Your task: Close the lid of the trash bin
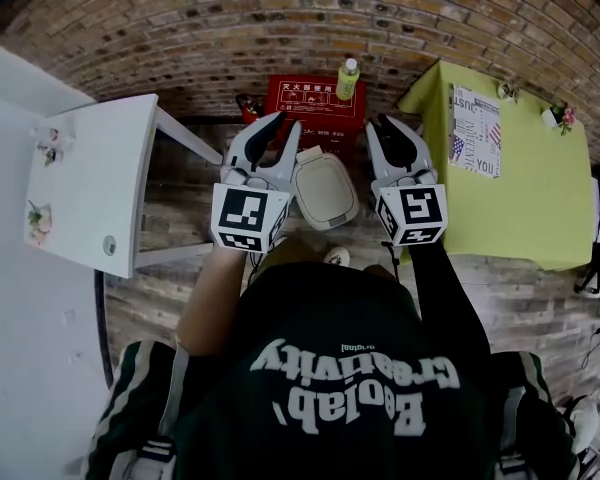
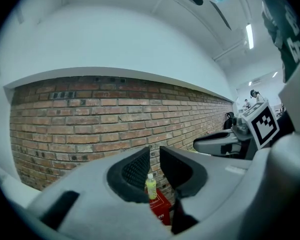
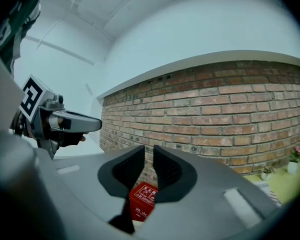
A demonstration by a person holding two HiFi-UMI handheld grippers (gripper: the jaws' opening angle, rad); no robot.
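Left of the bin point(image 1: 325, 190) stands a white table point(image 1: 90, 183), well apart from it. The left gripper point(image 1: 283, 123) hangs just left of the bin and above it, its jaws parted by a narrow slit with nothing between them. The bin sits on the floor straight ahead of the person, and its pale lid point(image 1: 322, 180) seems to lie flat on it already. It looks like light, stiff, smooth plastic that would swing easily and slip under a pinch, so a flat push on top near the free edge should suit better than a grasp. Beyond the bin is a red box point(image 1: 315, 96) with a bottle point(image 1: 348, 78) on it. The right gripper point(image 1: 388, 123) hangs just right of the bin, jaws likewise slightly parted and empty; further right is a green table point(image 1: 510, 178)
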